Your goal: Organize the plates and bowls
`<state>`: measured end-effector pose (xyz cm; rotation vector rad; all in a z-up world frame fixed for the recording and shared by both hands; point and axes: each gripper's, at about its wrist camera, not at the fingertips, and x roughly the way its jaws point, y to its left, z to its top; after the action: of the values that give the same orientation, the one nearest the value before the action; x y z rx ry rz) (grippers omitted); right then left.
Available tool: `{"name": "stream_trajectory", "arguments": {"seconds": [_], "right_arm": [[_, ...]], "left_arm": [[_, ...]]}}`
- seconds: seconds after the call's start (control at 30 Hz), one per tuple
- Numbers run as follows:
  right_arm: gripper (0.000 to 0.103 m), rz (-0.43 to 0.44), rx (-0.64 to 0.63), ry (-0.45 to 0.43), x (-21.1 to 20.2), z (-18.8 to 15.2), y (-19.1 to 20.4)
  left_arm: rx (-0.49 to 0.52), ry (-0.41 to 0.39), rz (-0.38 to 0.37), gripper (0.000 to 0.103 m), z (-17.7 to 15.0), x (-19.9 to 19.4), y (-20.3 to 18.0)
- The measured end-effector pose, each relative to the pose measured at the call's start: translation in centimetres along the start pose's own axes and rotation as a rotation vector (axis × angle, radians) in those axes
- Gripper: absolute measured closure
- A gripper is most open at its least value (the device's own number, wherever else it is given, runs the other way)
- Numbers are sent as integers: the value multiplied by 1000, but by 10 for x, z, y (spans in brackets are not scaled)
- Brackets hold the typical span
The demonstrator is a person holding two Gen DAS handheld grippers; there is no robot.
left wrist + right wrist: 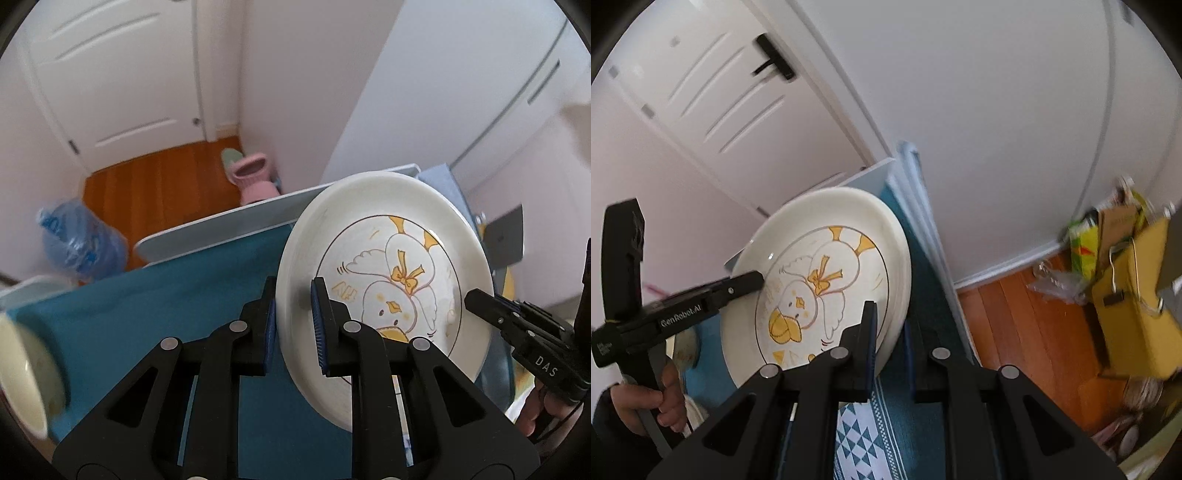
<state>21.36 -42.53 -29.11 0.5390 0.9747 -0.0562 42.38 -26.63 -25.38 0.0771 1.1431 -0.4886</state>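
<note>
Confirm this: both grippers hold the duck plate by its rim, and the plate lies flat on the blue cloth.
Not flat. Both wrist views show the duck plate tilted up on edge above the blue cloth. The left gripper and right gripper do straddle its rim on opposite sides.

Your plate (384,266) stands tilted on edge between your two grippers, above the cloth-covered table (184,314).

Your left gripper (293,325) straddles the plate's left rim, one finger behind it and one before its face. Your right gripper (890,332) straddles the opposite rim in the same way; in the left wrist view it reaches in from the right, its tip just beside the plate's right edge. A tray (221,229) lies behind the plate along the table's far edge. A bowl (26,373) sits at the table's near left. Beyond the table, on the floor (159,184), a water jug (79,240) stands left and slippers (251,173) lie near the wall corner. A bag (1134,295) hangs to the right of the table.
</note>
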Motion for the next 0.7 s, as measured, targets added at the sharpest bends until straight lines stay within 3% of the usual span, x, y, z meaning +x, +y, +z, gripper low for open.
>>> {"name": "stream_trajectory", "arguments": {"seconds": [0.4, 0.7], "right_arm": [[91, 208, -342, 29, -54, -2, 69], [91, 327, -528, 95, -66, -58, 155]], "left_arm": [[-282, -193, 146, 88, -92, -138, 34], [-442, -172, 254, 88, -192, -193, 93]]}}
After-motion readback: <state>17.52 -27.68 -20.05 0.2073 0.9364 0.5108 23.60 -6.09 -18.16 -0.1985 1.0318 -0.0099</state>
